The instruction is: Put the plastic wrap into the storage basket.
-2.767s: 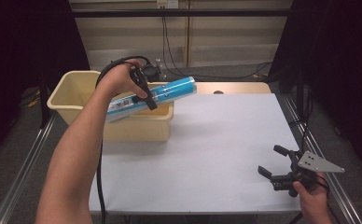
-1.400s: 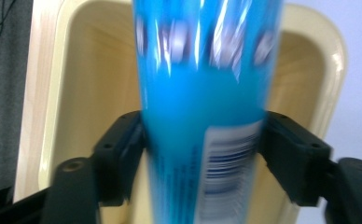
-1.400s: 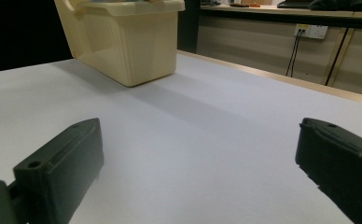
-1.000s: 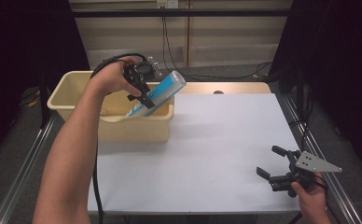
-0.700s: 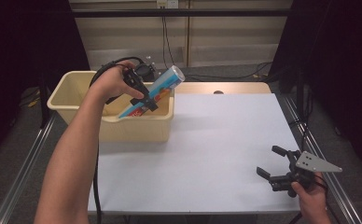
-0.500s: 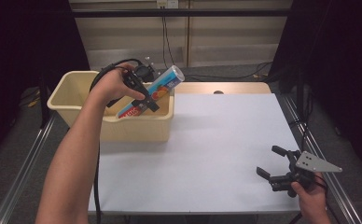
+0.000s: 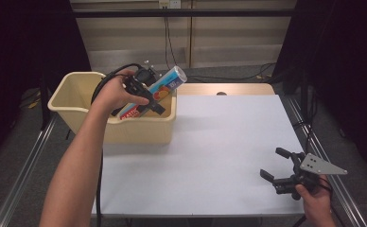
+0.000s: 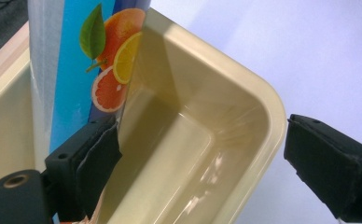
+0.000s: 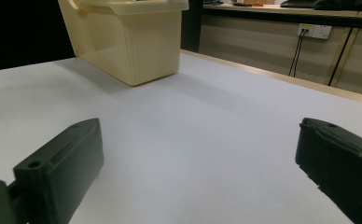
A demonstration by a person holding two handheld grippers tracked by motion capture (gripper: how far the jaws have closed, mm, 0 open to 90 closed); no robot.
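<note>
A blue tube-shaped package [image 7: 166, 81] printed with orange slices leans steeply into the cream plastic bin [image 7: 139, 130], its lower end inside and its capped top above the far rim. My left gripper [image 7: 149, 97] hovers over the bin and its jaws have just been opening. In the left gripper view the jaws of my left gripper [image 8: 207, 154] stand wide apart. The package [image 8: 76, 70] rests against the left pad only, far from the other jaw, above the bin's rim [image 8: 244, 79]. My right gripper [image 7: 274, 163] stands open near the table's front right corner, nothing between its jaws.
The white table top [image 7: 229, 137] stretches between the bin and my right gripper. In the right gripper view the bin [image 9: 128, 42] stands far off past my open right gripper [image 9: 198, 163]. Cables and metal rails run beside the table.
The package went from level above the bin to steeply tilted with its lower end inside. The left jaws opened off it. The right gripper stayed where it was.
</note>
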